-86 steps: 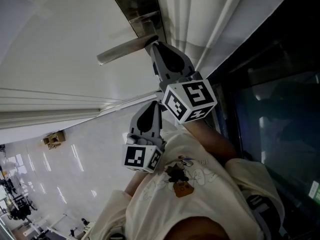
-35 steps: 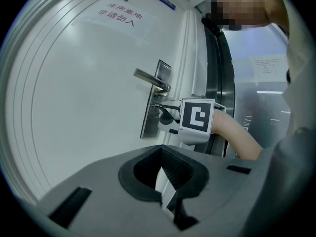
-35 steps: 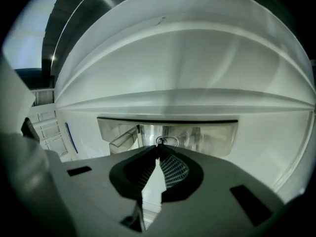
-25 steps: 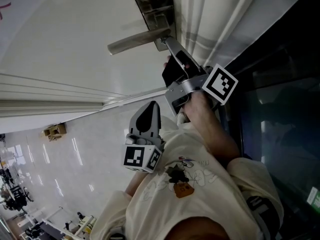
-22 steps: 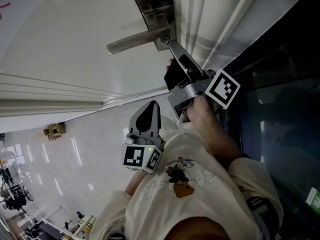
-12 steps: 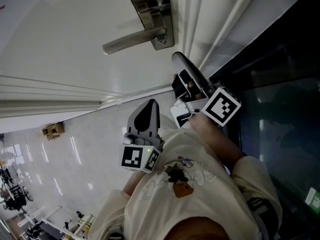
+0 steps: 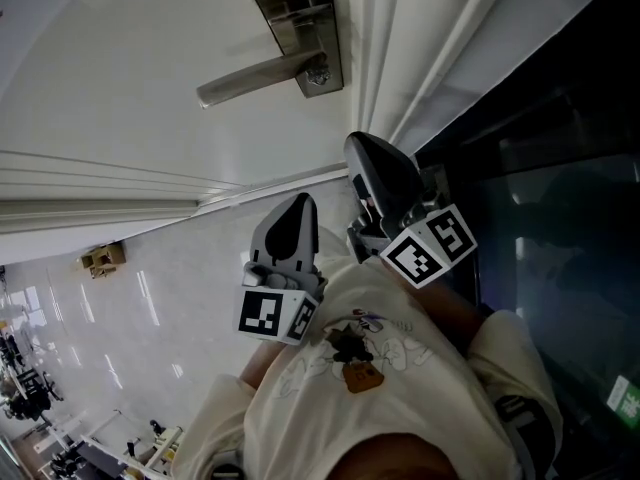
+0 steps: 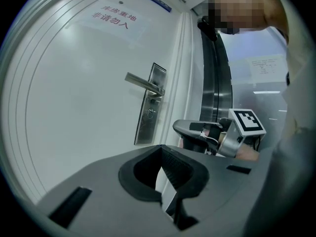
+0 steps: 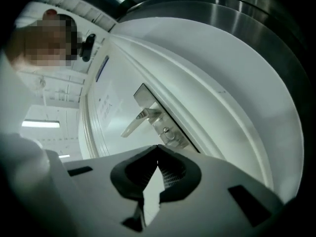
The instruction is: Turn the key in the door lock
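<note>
The steel lock plate [image 7: 300, 13] sits on the white door at the top of the head view, with its lever handle [image 7: 255, 76] pointing left and a small round lock cylinder [image 7: 318, 73] below it. I cannot make out a key there. My right gripper [image 7: 362, 153] hangs below the plate, apart from it, shut with nothing between its jaws. My left gripper [image 7: 296, 208] rests lower and to the left, also shut and empty. The right gripper view shows the plate [image 9: 148, 100], handle [image 9: 138, 120] and cylinder [image 9: 167, 131] beyond the closed right gripper [image 9: 158, 147].
The white door frame [image 7: 390, 58] runs to the right of the plate, with a dark glass panel [image 7: 560, 218] beyond it. A glossy tiled floor [image 7: 120, 328] spreads at the lower left. A sign with red print [image 8: 116, 19] is on the door.
The right gripper drew back from the lock cylinder, down and away from the plate, rolled about its axis, and its jaws went from open to shut. The left gripper stayed put.
</note>
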`<state>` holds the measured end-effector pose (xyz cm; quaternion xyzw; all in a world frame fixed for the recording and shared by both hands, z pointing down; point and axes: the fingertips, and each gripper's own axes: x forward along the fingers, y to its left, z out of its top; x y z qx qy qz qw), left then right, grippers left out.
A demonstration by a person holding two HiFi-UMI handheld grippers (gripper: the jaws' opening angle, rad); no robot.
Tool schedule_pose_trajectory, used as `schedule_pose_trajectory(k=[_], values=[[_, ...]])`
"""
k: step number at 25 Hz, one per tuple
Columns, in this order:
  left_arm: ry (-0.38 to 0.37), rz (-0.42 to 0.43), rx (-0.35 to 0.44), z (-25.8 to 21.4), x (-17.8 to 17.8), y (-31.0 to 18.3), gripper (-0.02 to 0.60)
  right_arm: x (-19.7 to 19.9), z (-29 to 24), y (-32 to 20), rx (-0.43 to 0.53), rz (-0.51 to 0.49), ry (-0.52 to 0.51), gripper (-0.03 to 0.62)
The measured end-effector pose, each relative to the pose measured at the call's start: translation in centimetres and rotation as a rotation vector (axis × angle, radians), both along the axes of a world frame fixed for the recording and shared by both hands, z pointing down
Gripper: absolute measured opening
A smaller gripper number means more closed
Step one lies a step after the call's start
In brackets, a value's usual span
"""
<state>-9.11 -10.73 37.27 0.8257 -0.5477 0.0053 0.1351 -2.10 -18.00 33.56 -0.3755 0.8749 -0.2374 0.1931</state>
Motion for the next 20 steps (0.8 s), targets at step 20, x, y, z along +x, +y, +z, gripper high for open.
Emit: schedule_pose_trajectory(k=[20], values=[[0.003,0.022,0.038,-0.8,1.8,-0.5,0.006,-0.8,2.0,3.9,0.219,0.051,0.351,0.006]])
